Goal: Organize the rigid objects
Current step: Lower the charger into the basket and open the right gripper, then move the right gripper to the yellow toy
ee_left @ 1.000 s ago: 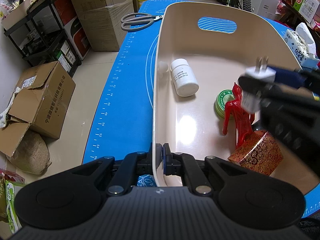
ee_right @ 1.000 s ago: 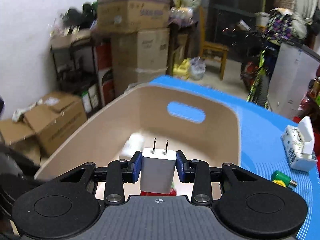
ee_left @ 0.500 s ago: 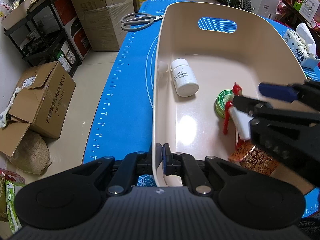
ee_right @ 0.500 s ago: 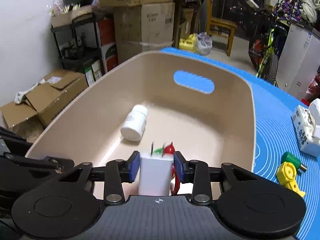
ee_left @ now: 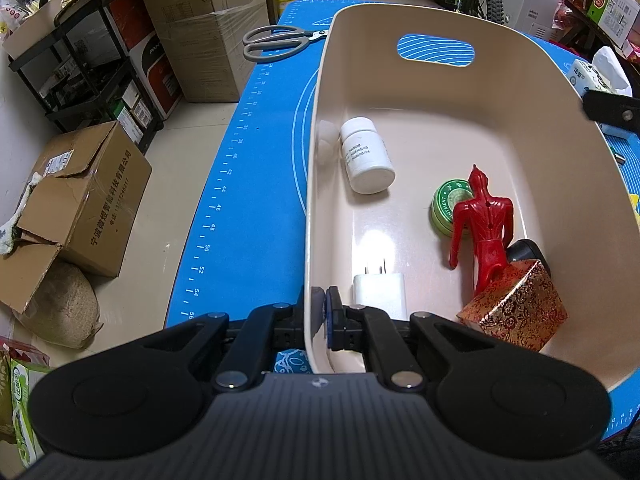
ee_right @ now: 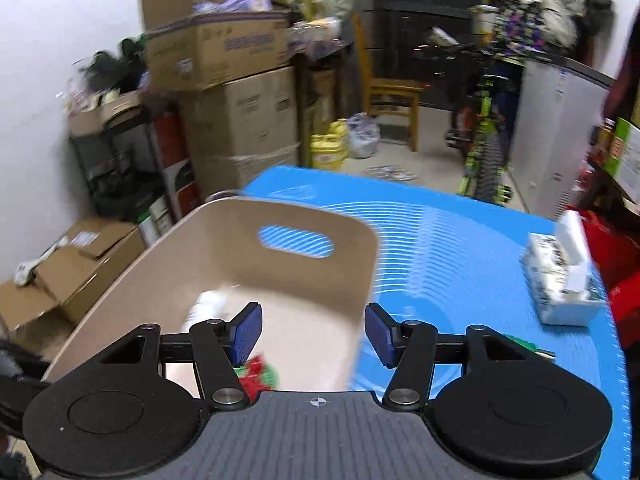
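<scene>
The right gripper (ee_right: 314, 334) is drawing away from the beige plastic bin (ee_left: 520, 128) with its jaws just having opened and nothing between them; a second ago they were clamped on the white plug charger (ee_left: 380, 290). That charger is now lying flat on the bin floor at the near end, prongs pointing toward the far wall, just beside the left gripper (ee_left: 324, 316), whose jaws are clenched on the bin's near rim, steadying it. So one more item is judged stowed. Sharing the smooth, glossy floor are a white cylindrical pill bottle (ee_left: 366, 156) on its side, a round green tin (ee_left: 446, 208), a hard red plastic figure (ee_left: 482, 228) and a gold-patterned box (ee_left: 516, 312). Grey-handled scissors (ee_left: 276, 40) and a tissue pack (ee_right: 560, 276) are lying outside on the blue ribbed mat covering the counter (ee_left: 240, 184).
</scene>
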{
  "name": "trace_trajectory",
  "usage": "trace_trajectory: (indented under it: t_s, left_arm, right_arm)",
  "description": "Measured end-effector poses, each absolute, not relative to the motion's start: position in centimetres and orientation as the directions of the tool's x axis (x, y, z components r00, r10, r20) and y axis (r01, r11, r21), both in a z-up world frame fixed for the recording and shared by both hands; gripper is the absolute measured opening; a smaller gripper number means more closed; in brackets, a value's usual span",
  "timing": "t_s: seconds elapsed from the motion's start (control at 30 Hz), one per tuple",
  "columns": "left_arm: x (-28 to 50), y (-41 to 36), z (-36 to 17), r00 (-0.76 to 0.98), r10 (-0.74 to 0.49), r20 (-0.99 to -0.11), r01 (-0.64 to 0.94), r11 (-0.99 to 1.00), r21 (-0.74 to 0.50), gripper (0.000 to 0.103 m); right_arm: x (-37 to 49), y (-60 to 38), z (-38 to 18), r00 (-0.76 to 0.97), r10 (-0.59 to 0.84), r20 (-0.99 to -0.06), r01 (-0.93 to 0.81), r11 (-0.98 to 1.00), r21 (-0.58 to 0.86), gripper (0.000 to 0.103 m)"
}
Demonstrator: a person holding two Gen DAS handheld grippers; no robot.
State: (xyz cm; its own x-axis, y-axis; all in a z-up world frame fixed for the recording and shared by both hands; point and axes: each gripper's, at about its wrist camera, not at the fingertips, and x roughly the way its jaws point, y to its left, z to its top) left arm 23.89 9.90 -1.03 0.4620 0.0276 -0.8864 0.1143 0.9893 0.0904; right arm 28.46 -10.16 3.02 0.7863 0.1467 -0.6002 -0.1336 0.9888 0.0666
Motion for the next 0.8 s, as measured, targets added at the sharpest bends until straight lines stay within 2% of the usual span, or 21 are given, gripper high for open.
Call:
trace_trajectory:
  t_s: [0.37, 0.5, 0.8]
  left_arm:
    - [23.9, 9.9, -1.0, 0.462, 0.028, -0.887, 0.113, 0.989, 0.09, 0.009]
    - [23.8, 9.9, -1.0, 0.463, 0.029, -0.886, 0.113, 0.989, 0.092, 0.009]
    - [23.8, 9.9, -1.0, 0.465, 0.033, -0.885, 0.114, 0.989, 0.096, 0.009]
  right_arm:
    - [29.2, -18.1, 0.6, 0.774, 0.016, -0.634, 0.036, 0.997, 0.069, 0.068]
    - [29.2, -19.7, -1.6, 0.752, -0.043, -0.658, 0.064, 0.998, 0.007, 0.069]
    - [30.2, -23.1, -5.6, 0.698, -0.08, -0.712, 0.119, 0.993, 0.005, 0.07]
